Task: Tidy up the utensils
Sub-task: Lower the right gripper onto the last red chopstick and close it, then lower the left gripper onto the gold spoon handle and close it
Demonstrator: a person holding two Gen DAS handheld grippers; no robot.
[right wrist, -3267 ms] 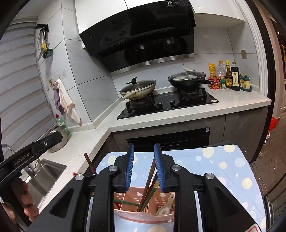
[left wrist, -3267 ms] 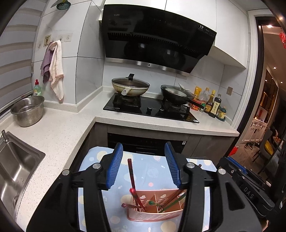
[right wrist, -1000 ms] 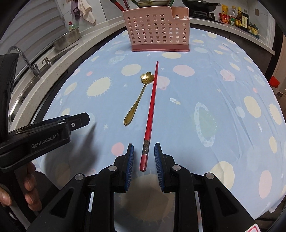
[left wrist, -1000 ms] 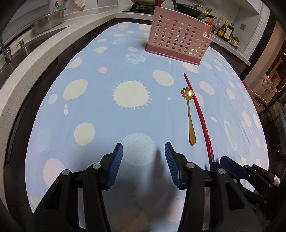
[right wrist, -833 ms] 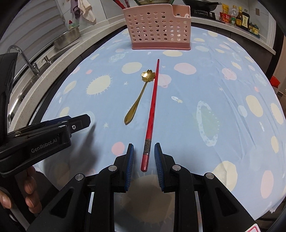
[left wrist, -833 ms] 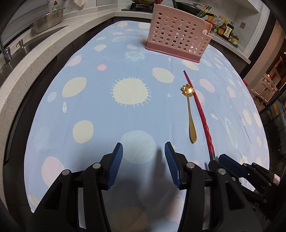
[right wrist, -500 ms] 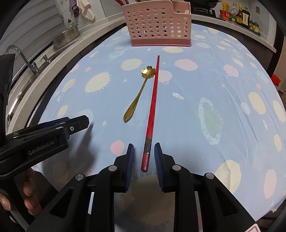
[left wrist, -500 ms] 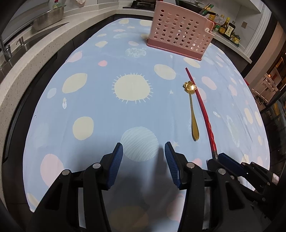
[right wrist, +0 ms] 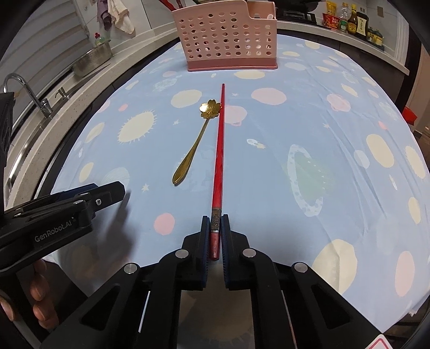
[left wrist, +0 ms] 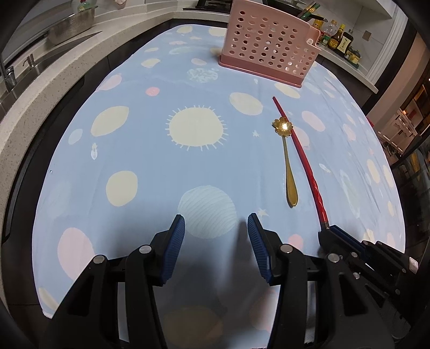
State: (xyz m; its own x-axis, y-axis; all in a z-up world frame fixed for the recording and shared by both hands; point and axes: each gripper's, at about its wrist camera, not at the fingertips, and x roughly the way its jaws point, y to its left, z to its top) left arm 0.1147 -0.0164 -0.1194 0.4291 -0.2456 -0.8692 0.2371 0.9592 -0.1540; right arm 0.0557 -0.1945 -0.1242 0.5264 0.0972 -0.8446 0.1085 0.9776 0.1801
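Note:
A red chopstick (right wrist: 219,150) lies on the blue dotted tablecloth (right wrist: 309,128), its thin tip aimed at the pink perforated utensil holder (right wrist: 228,35). My right gripper (right wrist: 215,218) is shut on the chopstick's thick near end. Just left of it lies a gold spoon with a flower-shaped bowl (right wrist: 197,139). In the left wrist view the chopstick (left wrist: 301,153), the spoon (left wrist: 287,161) and the holder (left wrist: 268,45) sit to the right. My left gripper (left wrist: 216,220) hovers open over bare cloth with nothing between its fingers. The right gripper (left wrist: 326,228) shows at the chopstick's end.
A stone counter with a sink and tap (right wrist: 29,91) and a steel bowl (right wrist: 94,57) runs along the left. Sauce bottles (right wrist: 354,21) stand on the far right counter. A hand (right wrist: 40,292) holds the left gripper's body (right wrist: 53,220).
The right gripper's jaws have closed onto the chopstick's thick end, which lay loose between them before. The left gripper has stayed put and open.

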